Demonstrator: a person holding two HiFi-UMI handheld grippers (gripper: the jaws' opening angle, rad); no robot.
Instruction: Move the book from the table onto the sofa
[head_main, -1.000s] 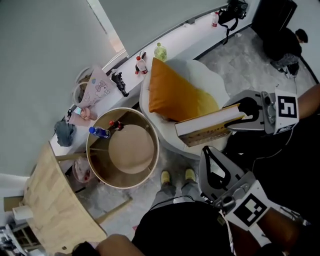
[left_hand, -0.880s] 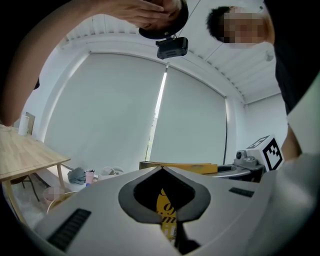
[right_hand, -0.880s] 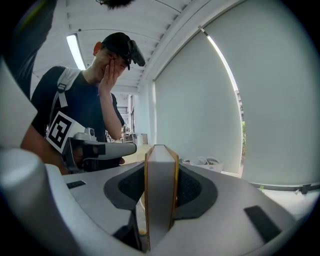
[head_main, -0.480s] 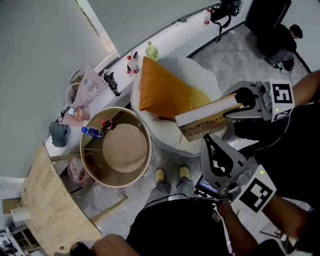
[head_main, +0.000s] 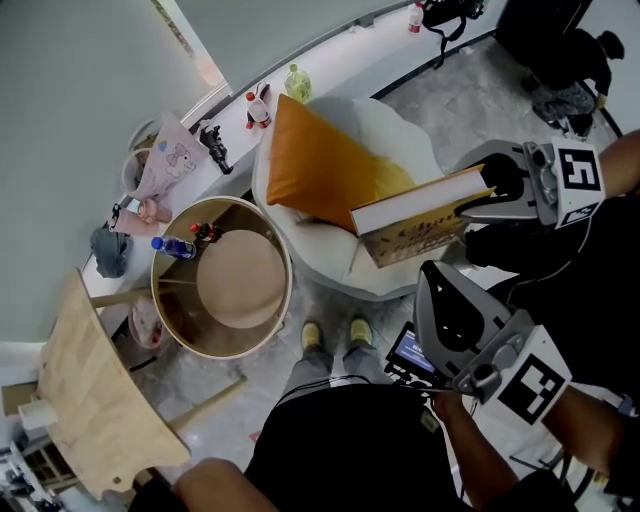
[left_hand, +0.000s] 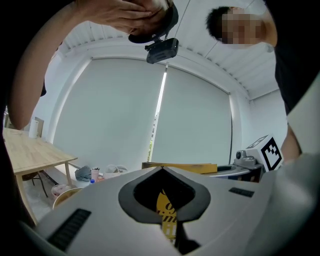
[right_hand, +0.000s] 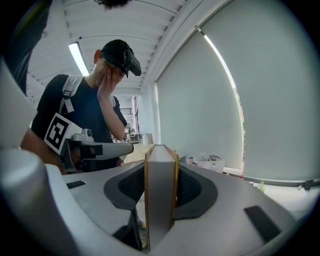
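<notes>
The book (head_main: 420, 215), a thick volume with a yellow cover and white page edges, is held level in the air over the front right edge of the white sofa (head_main: 400, 130). My right gripper (head_main: 492, 190) is shut on its right end; in the right gripper view the book (right_hand: 161, 200) stands edge-on between the jaws of the right gripper (right_hand: 161, 172). An orange cushion (head_main: 320, 170) leans on the sofa's seat just left of the book. My left gripper (head_main: 430, 272) hangs below the book, shut and empty. In the left gripper view, the left gripper (left_hand: 161, 169) has the yellow cover showing behind its jaws.
A round wooden side table (head_main: 170, 320) with small bottles (head_main: 172, 246) stands left of the sofa. A light wooden table (head_main: 90, 400) is at lower left. A white ledge (head_main: 330, 65) with bottles runs behind the sofa. The person's feet (head_main: 335, 332) are at the sofa's front; another person (head_main: 580, 60) crouches at top right.
Both grippers and the book have drifted a little across the sofa's front as the person moves. The right gripper's hold on the book is unchanged, and the left stays shut.
</notes>
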